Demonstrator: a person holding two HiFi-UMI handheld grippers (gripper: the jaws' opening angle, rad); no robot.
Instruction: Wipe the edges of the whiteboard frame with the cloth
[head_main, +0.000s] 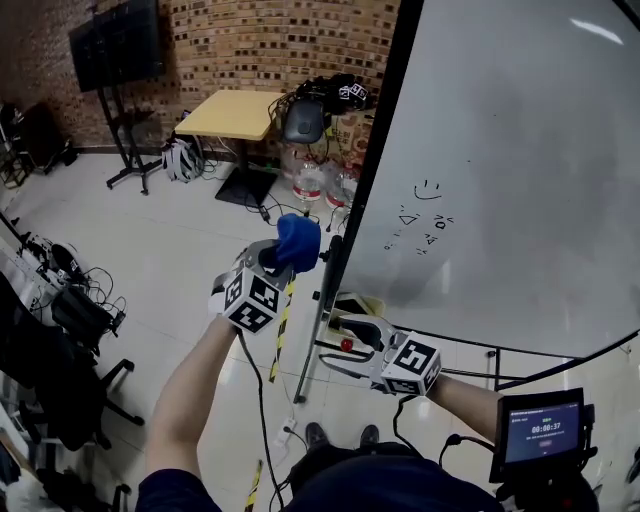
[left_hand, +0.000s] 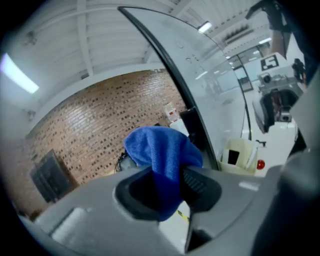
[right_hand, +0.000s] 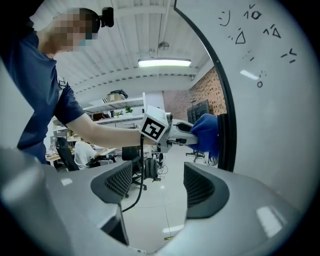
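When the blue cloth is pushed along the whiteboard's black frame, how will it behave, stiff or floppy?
Probably floppy: the blue cloth bunches and droops from the left gripper, whose jaws are shut on it. Likely light, since one small pinch carries all of it. Pushed against the black frame, it would probably fold around the edge rather than stay flat.

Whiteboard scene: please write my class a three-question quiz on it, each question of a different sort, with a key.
1. Multiple choice: what is the left gripper shut on? A) a blue cloth B) a marker C) nothing
2. True or false: the right gripper holds a marker.
3. Short answer: what colour is the whiteboard frame?
Key: 1 A; 2 false, its jaws stand apart with nothing between them; 3 black.
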